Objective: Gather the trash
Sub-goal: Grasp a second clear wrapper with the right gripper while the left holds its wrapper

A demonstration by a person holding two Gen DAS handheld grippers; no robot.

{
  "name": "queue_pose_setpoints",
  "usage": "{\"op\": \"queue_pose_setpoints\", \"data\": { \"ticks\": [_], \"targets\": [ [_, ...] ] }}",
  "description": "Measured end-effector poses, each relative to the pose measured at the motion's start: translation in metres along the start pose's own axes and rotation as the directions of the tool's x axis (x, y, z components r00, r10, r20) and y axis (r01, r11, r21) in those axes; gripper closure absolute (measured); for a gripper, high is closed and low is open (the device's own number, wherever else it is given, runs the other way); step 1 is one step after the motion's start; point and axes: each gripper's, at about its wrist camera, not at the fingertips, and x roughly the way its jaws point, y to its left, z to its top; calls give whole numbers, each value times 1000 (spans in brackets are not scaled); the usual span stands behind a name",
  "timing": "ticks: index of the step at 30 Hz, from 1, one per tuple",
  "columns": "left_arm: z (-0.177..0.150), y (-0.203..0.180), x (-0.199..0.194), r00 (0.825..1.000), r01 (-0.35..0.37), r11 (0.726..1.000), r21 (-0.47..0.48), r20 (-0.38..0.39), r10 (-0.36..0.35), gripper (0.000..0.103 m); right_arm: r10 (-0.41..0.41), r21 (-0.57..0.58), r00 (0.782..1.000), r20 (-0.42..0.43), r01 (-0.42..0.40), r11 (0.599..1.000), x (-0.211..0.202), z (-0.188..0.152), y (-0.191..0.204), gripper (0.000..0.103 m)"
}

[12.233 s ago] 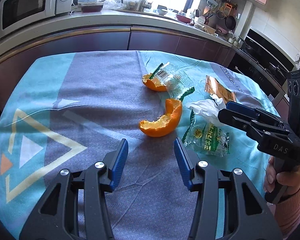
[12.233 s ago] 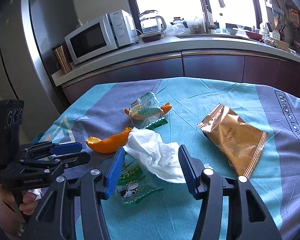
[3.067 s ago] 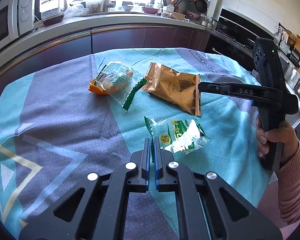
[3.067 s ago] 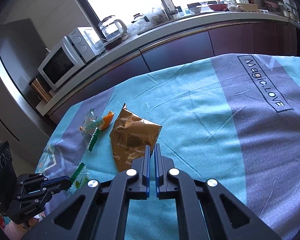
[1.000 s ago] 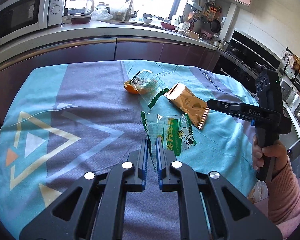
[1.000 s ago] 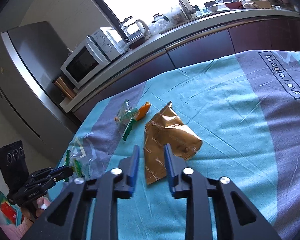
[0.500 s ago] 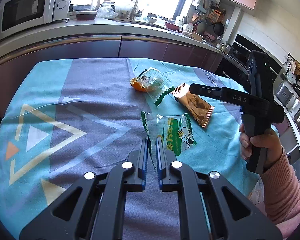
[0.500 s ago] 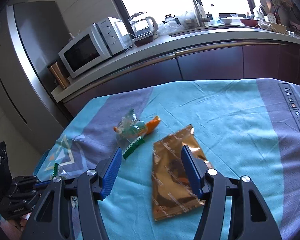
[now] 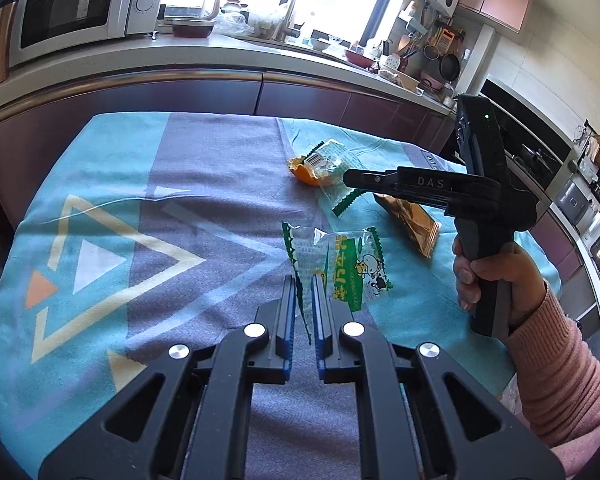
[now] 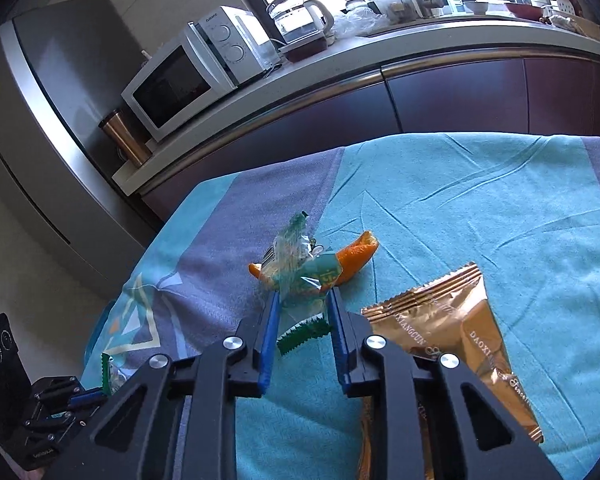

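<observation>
My left gripper [image 9: 303, 280] is shut on the edge of a clear green-printed wrapper [image 9: 340, 264] and holds it above the tablecloth. My right gripper [image 10: 303, 300] is open, its jaws on either side of a crumpled clear wrapper [image 10: 300, 268] that lies over an orange peel [image 10: 354, 258]. That wrapper [image 9: 328, 162] and peel [image 9: 300, 170] also show in the left wrist view, at the tip of the right gripper [image 9: 350, 178]. A gold snack bag [image 10: 440, 332] lies flat just right of the right gripper; it also shows in the left wrist view [image 9: 412, 218].
The table is covered with a teal and grey cloth [image 9: 140, 208]. Behind it runs a kitchen counter [image 9: 220, 60] with a microwave [image 9: 72, 8] and a kettle [image 9: 190, 0]. A fridge [image 10: 60, 100] stands left of the counter in the right wrist view.
The right gripper has moved forward and left from over the gold bag to the crumpled wrapper, its jaws narrowing around it. The left gripper still holds the green-printed wrapper.
</observation>
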Motion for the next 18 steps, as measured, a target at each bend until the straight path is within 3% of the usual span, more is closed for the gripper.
{"op": "queue_pose_setpoints", "data": {
  "ticks": [6,18],
  "targets": [
    [0,9,-8,1000,-5,1000,-13,17,6,94,30,-32,999,29,-30,999,-15,-6,12,94],
    [-11,35,-53,995,-54,997,-47,83,58,94,126,-145,988,88,-113,983,-56,-25,66,96]
  ]
}}
